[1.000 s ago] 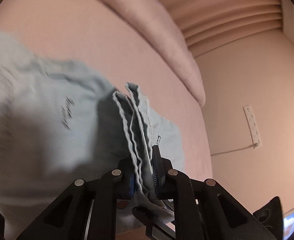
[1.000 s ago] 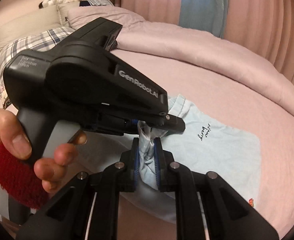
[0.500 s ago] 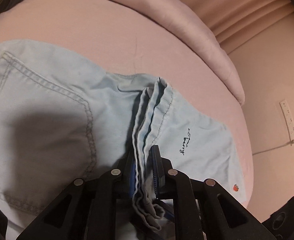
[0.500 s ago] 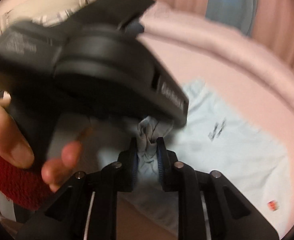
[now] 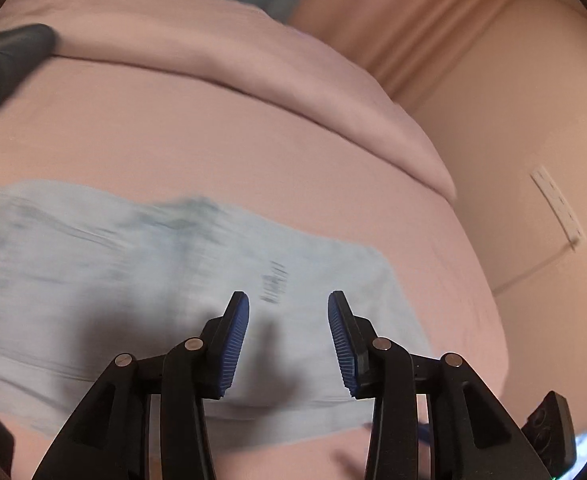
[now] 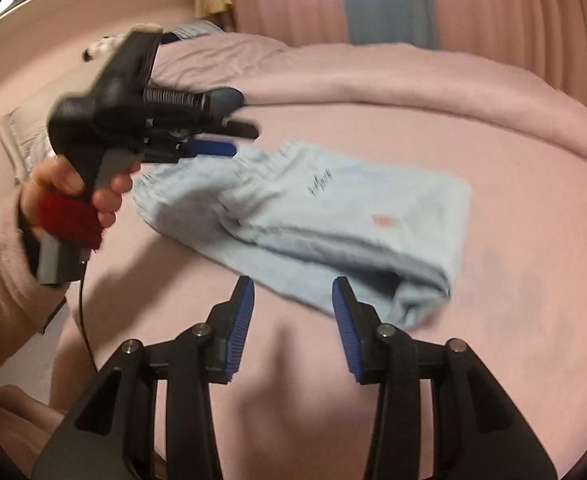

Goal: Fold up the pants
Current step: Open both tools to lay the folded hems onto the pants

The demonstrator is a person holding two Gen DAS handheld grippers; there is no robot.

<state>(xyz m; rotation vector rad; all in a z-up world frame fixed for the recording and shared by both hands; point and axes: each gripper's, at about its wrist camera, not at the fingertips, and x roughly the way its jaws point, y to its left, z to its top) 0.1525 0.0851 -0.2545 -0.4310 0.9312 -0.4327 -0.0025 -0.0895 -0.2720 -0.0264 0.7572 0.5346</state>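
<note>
The light blue pants (image 6: 333, 216) lie folded on the pink bed, with black script and a small red patch on top. In the left wrist view the pants (image 5: 141, 288) lie blurred below my left gripper (image 5: 288, 320), which is open and empty just above them. My right gripper (image 6: 293, 308) is open and empty, a little in front of the pants' near edge. The left gripper also shows in the right wrist view (image 6: 221, 140), held in a hand above the pants' far left corner.
A rolled pink duvet (image 6: 373, 76) runs across the back of the bed (image 6: 513, 320). Pillows (image 6: 17, 136) lie at the far left. Pink curtains (image 6: 493, 12) hang behind. In the left wrist view a wall with a white power strip (image 5: 557, 204) stands right of the bed.
Both grippers have opened and let go of the pants' bunched edge. The pants have dropped flat onto the bed. Both grippers have pulled back from the cloth.
</note>
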